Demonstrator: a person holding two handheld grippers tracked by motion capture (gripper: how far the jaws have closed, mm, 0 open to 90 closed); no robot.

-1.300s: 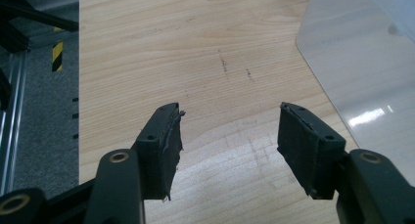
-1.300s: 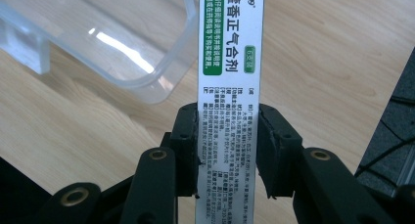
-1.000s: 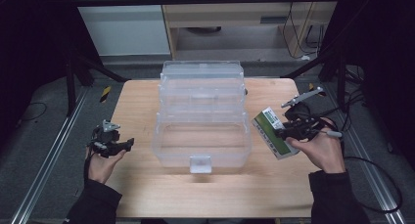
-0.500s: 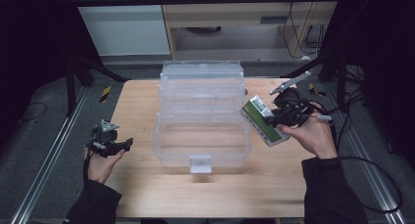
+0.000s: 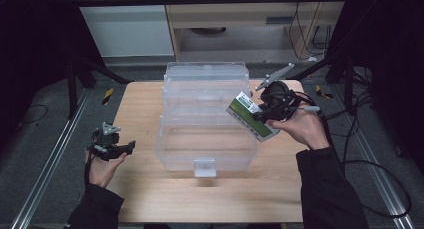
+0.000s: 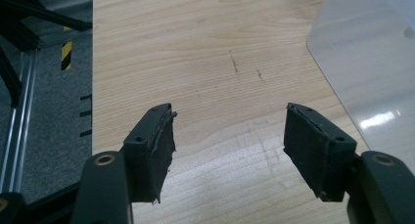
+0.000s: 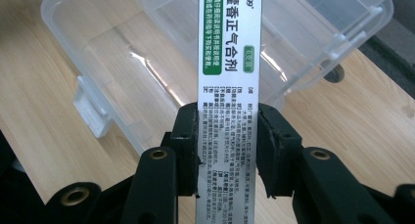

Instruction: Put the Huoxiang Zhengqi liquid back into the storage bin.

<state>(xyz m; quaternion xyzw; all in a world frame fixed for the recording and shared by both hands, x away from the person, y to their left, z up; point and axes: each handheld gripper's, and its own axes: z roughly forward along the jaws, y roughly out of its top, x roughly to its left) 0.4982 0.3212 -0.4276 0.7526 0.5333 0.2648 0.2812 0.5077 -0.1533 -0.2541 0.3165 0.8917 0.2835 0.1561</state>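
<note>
This is looking like a lab or test room: a bare wooden table (image 5: 150,199) is sitting between metal floor rails (image 5: 45,164), with dark stands (image 5: 75,84), trailing cables (image 5: 370,154) and hazard tape (image 5: 107,95) lying around it.

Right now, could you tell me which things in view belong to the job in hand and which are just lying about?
In the job:
- medicine box, clamped in the right tool
- clear plastic bin, open, below the box

Lying about:
- left tool, open with nothing in it over the wooden table
- cables on the floor
</note>
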